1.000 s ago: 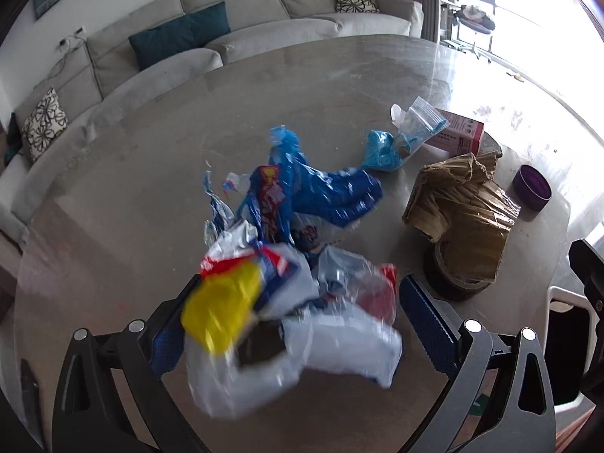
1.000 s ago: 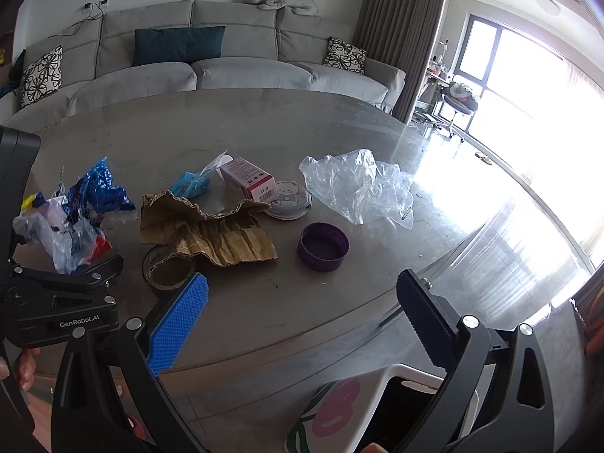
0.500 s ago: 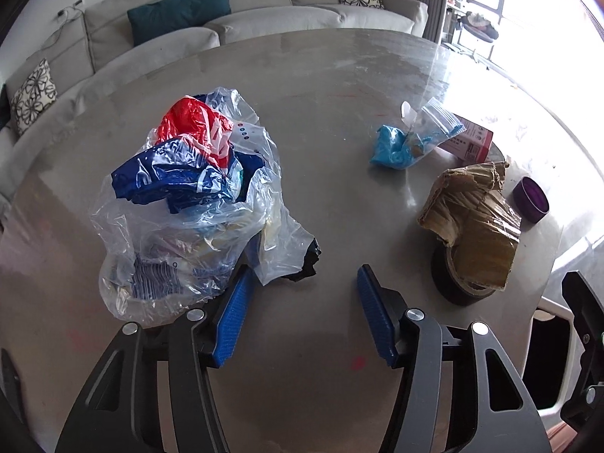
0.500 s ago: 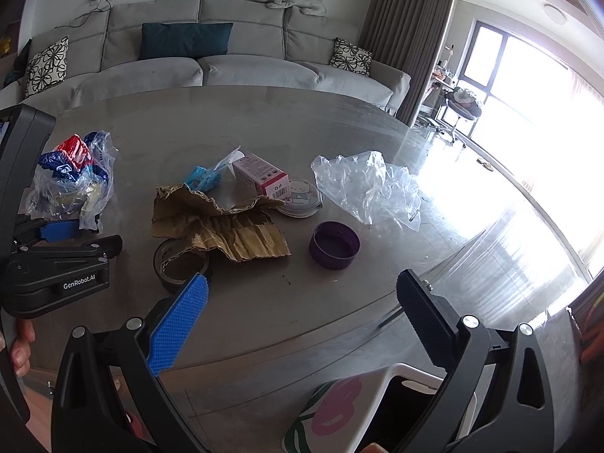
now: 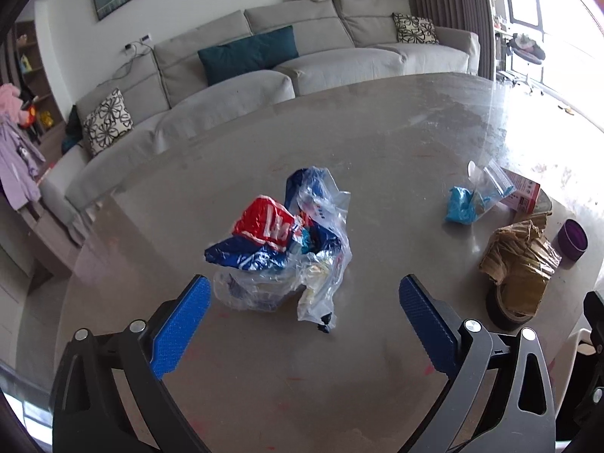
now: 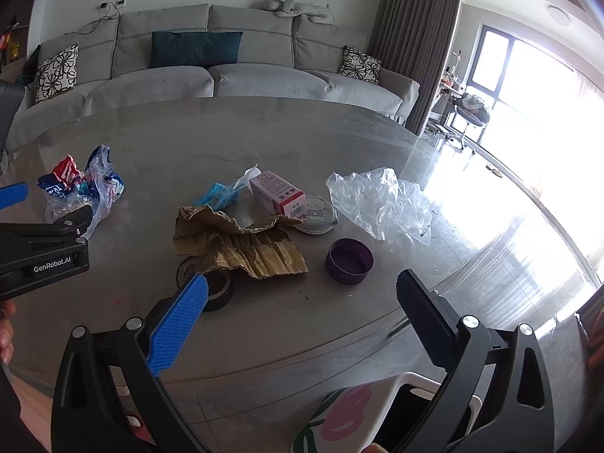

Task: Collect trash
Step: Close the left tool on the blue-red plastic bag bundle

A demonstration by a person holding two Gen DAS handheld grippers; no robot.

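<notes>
A clear plastic bag stuffed with red and blue wrappers lies on the round grey table; it also shows in the right wrist view. My left gripper is open and empty, just short of the bag. My right gripper is open and empty above the table's near edge. Other trash: crumpled brown cardboard, a blue wrapper in a zip bag, a pink box, a purple cap, a crumpled clear bag.
A black tape roll sits partly under the cardboard, and a round tin lid lies by the pink box. A white bin with a floral pattern stands below the table edge. A grey sofa runs behind the table.
The left gripper let go of the trash bundle, opened wide and drew back; the bag now rests on the table. The right gripper stayed open and barely moved.
</notes>
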